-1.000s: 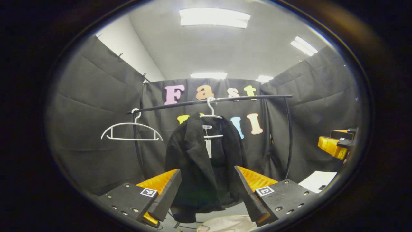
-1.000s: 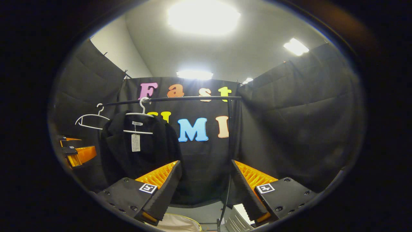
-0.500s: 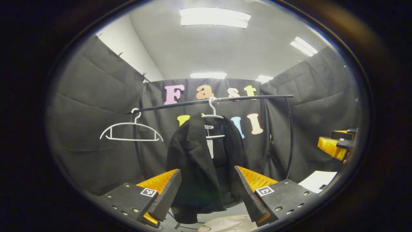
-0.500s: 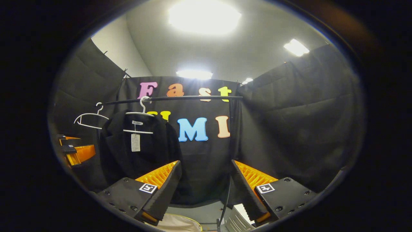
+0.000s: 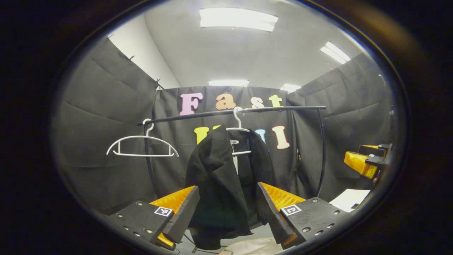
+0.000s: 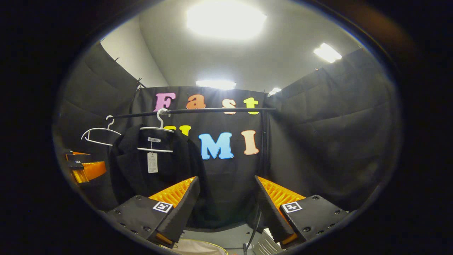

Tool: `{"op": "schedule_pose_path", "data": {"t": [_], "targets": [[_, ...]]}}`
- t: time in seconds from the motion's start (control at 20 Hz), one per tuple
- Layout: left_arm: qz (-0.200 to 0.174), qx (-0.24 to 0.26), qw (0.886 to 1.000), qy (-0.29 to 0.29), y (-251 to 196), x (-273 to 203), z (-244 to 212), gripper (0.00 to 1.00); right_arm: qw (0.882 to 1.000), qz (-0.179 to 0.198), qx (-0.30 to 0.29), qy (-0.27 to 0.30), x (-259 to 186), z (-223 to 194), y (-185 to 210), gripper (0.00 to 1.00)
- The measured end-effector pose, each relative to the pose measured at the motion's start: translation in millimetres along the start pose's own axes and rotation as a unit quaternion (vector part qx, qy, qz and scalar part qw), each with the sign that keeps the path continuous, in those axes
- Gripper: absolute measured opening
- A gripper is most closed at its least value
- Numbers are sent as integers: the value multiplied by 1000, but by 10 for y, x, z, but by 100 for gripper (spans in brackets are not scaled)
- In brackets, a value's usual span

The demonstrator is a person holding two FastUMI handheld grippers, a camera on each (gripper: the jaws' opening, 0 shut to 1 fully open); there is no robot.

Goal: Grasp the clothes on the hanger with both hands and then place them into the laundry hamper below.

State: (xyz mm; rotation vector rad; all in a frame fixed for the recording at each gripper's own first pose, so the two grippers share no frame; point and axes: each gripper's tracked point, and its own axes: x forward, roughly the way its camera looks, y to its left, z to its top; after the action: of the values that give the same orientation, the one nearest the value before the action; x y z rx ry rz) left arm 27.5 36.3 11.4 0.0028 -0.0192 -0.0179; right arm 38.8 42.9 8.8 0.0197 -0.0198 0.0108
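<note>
In the left gripper view the left gripper (image 5: pixel 226 209) is seen at the bottom centre with its fingers spread wide and nothing between them. Framed in the gap between those fingers, farther off, hangs the black jacket (image 5: pixel 221 184), which is not touched by either finger. The jacket is carried on a white hanger (image 5: pixel 240 129) hooked over the black rail (image 5: pixel 230 111) that runs across the middle of the frame; a second, bare hanger (image 5: pixel 141 147) is hung on the rail at middle left. Below the jacket, at the bottom edge, a pale rounded rim is glimpsed, probably the laundry hamper (image 5: pixel 247 246), though too little is shown to be sure.

In the right gripper view the right gripper (image 6: pixel 226 209) is likewise held open and empty at the bottom centre. Here the jacket (image 6: pixel 141 170) lies off to the middle left, well aside from the line of the fingers, and the left gripper (image 6: pixel 86 168) is seen beyond it at the left edge.

The step in hand is judged to be the approach, with no grasp yet made. For the next move the left gripper would need to be carried forward until cloth lies between its fingers, and the right gripper swung leftward onto the jacket's other side, before both are closed and the garment is lifted clear of the hanger
</note>
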Motion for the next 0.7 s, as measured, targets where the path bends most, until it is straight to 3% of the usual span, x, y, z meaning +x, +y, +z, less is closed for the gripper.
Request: {"op": "schedule_pose_path", "data": {"t": [0.2, 0.7], "targets": [[6, -2, 1000, 1, -91, 153, 19, 94, 1000, 28, 13, -4, 275, -43, 168, 94], [66, 2, 998, 12, -255, 738, -92, 96, 991, 127, 37, -4, 1070, -113, 459, 96]]}}
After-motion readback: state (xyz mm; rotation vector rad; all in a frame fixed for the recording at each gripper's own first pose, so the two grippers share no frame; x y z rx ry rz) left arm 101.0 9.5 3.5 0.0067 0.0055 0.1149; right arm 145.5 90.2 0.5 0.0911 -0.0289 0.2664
